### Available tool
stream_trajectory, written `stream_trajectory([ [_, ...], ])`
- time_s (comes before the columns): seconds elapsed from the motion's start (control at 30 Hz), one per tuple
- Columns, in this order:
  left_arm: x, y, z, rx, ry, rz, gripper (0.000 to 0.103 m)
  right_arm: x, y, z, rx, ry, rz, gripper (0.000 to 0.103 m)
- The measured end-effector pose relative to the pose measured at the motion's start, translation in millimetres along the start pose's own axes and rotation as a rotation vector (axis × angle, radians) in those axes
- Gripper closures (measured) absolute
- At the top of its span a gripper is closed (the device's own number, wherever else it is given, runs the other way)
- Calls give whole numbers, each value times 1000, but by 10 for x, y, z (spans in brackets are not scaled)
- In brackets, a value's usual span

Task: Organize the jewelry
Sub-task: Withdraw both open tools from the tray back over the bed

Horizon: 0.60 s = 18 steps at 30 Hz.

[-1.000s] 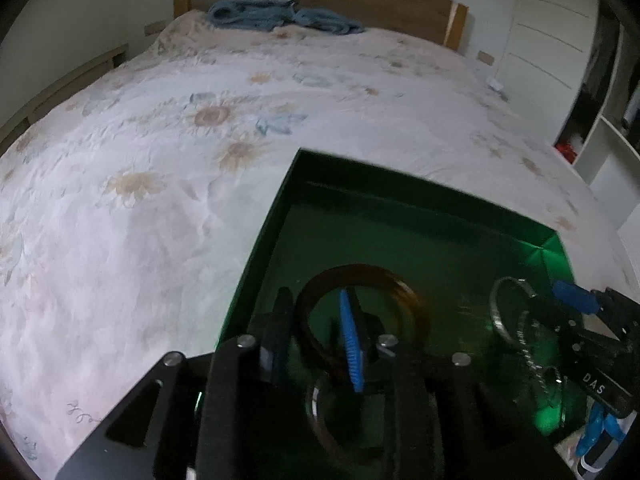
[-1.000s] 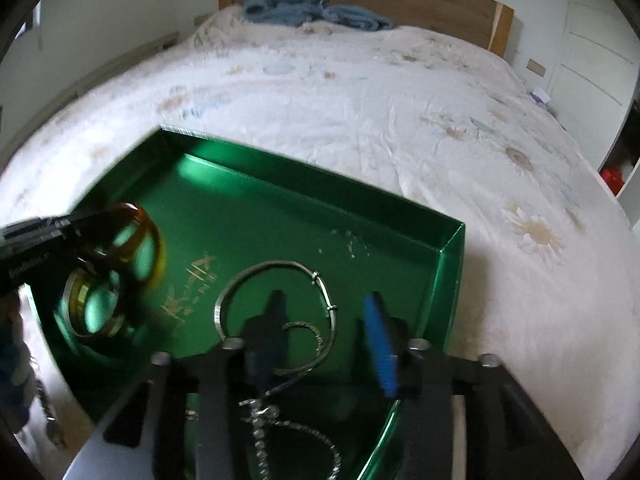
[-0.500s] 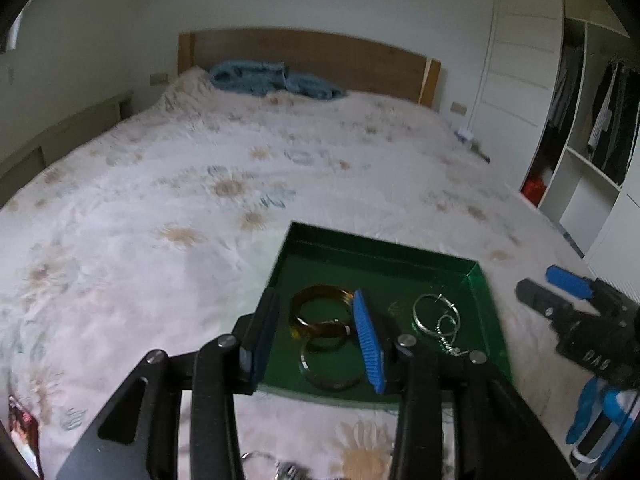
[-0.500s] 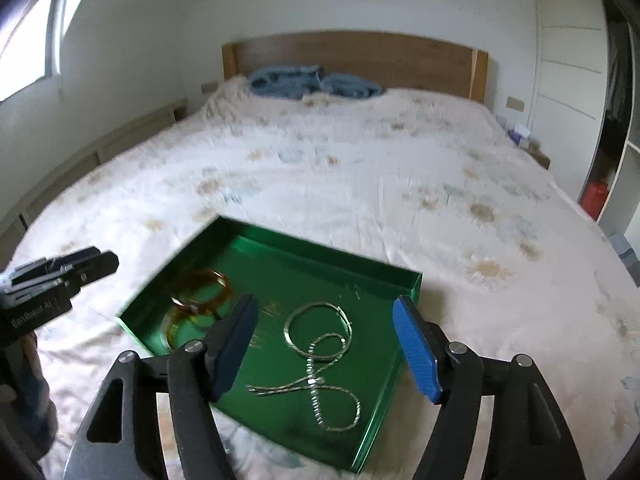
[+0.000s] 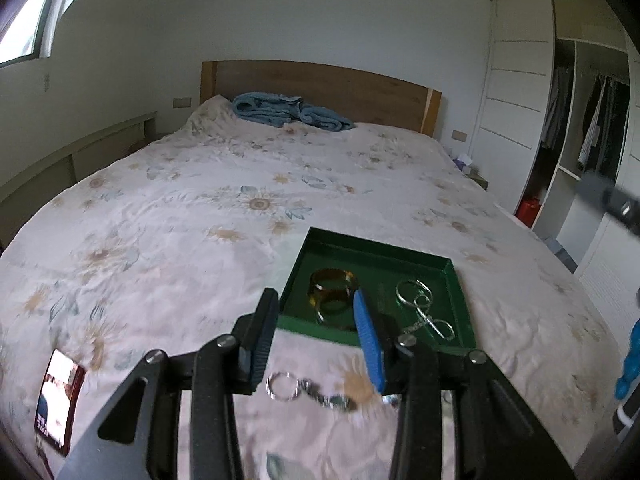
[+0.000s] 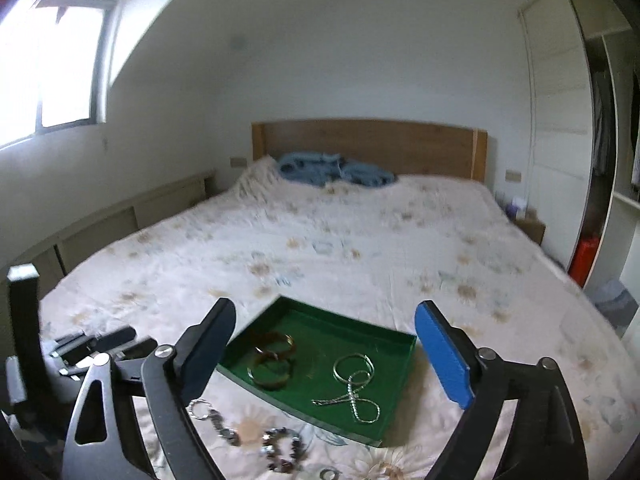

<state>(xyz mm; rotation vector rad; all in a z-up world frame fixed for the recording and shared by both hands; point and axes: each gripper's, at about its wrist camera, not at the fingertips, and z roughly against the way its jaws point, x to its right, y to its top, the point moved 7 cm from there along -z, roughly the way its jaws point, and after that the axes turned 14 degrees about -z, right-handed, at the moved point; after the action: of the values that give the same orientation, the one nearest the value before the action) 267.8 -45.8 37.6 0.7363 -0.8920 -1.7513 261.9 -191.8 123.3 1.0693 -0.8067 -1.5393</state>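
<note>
A green tray (image 5: 460,280) (image 6: 408,356) lies on the bed. In it are two amber bangles (image 5: 334,290) (image 6: 276,346) on the left and a silver necklace (image 5: 420,308) (image 6: 354,384) on the right. My left gripper (image 5: 316,340) is open and empty, raised over the tray's near edge. My right gripper (image 6: 324,352) is wide open and empty, high above the tray. A silver ring chain (image 5: 308,390) (image 6: 212,418) and a dark bead bracelet (image 6: 282,448) lie on the bedspread in front of the tray.
The floral bedspread (image 5: 200,220) spreads wide to the left and beyond the tray. A blue towel (image 5: 288,110) lies by the wooden headboard (image 5: 320,84). A small red-edged card (image 5: 58,400) lies at the bed's near left. A wardrobe (image 5: 580,140) stands on the right.
Both grippers have let go of the jewelry and pulled up and back from the tray. The bangles and the necklace now lie in the tray. The right gripper opened wider.
</note>
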Motion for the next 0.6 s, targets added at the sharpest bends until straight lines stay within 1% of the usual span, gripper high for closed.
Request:
stream_trajectory([
  [0.07,-3,-54,136,3,3,6,60,-81,43,183,23,10,13,9],
  [0.3,28,-121,611,40,27,-9,60,-240,72,705,76,41,31,7],
  [0.6,94,-172,992,86,43,-8,60,-112,-33,1127,96,46,0,7],
])
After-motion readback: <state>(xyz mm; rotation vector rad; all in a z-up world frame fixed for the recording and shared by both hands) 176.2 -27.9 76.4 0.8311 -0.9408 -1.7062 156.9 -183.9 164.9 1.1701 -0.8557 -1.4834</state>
